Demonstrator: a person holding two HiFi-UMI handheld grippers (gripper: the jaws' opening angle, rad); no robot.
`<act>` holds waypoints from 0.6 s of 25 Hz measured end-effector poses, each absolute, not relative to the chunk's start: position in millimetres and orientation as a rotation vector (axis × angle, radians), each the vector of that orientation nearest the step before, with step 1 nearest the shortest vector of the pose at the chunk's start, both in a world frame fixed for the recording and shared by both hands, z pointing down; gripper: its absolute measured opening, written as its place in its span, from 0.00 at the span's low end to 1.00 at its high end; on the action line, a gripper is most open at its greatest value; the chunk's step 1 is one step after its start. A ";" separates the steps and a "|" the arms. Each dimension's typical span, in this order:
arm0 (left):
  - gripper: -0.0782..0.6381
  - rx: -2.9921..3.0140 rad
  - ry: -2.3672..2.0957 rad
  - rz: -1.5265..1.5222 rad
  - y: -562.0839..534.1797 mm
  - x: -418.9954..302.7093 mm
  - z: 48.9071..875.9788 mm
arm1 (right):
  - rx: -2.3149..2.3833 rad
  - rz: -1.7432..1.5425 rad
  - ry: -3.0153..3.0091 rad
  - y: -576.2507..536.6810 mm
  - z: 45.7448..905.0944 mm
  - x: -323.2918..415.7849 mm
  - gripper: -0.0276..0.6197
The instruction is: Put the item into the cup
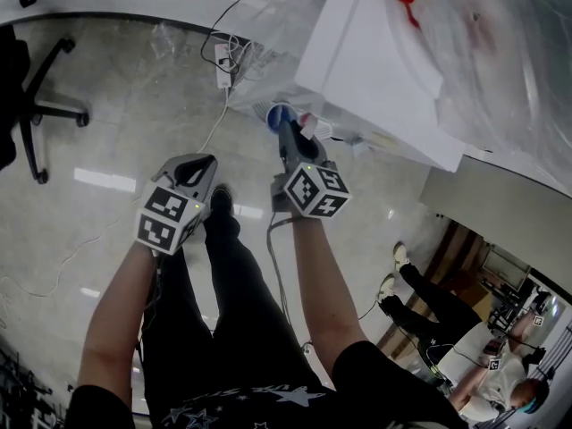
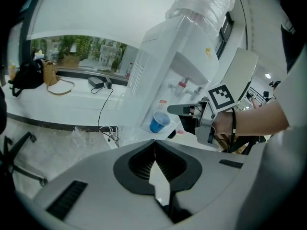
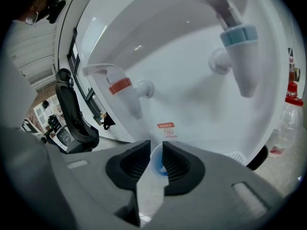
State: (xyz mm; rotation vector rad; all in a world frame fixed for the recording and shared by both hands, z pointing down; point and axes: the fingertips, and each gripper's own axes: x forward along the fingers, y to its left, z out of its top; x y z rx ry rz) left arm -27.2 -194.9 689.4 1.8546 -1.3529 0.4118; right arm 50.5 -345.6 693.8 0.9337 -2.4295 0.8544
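Note:
A blue paper cup (image 1: 279,114) is held under the taps of a white water dispenser (image 1: 375,61). My right gripper (image 1: 288,132) is shut on the cup's rim, and the cup (image 3: 157,161) shows blue between its jaws. A red tap (image 3: 122,86) and a blue tap (image 3: 238,37) hang above it. In the left gripper view the cup (image 2: 159,122) is tilted at the tip of the right gripper (image 2: 182,110). My left gripper (image 1: 201,164) hangs shut and empty over the floor, left of the dispenser, its tips (image 2: 154,143) touching. No other item shows.
A power strip (image 1: 223,65) with cables lies on the floor by the dispenser's base. An office chair (image 1: 36,105) stands at the left. Another person's legs (image 1: 420,293) show at the lower right. A large water bottle (image 2: 201,4) tops the dispenser (image 2: 163,66).

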 end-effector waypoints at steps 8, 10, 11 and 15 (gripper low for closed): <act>0.12 1.892 -1.342 0.409 -190.8 -38.5 658.3 | 1.023 0.824 -2.434 -330.1 665.0 56.7 0.16; 0.12 1.900 -1.345 0.390 -184.9 -42.8 649.6 | 1.066 0.824 -2.434 -323.0 654.5 60.2 0.16; 0.12 1.900 -1.343 0.386 -180.7 -44.7 646.5 | 1.086 0.821 -2.436 -318.9 648.2 61.7 0.16; 0.12 1.950 -1.332 0.416 -167.6 -57.7 630.4 | 1.176 0.827 -2.454 -302.7 626.4 63.1 0.16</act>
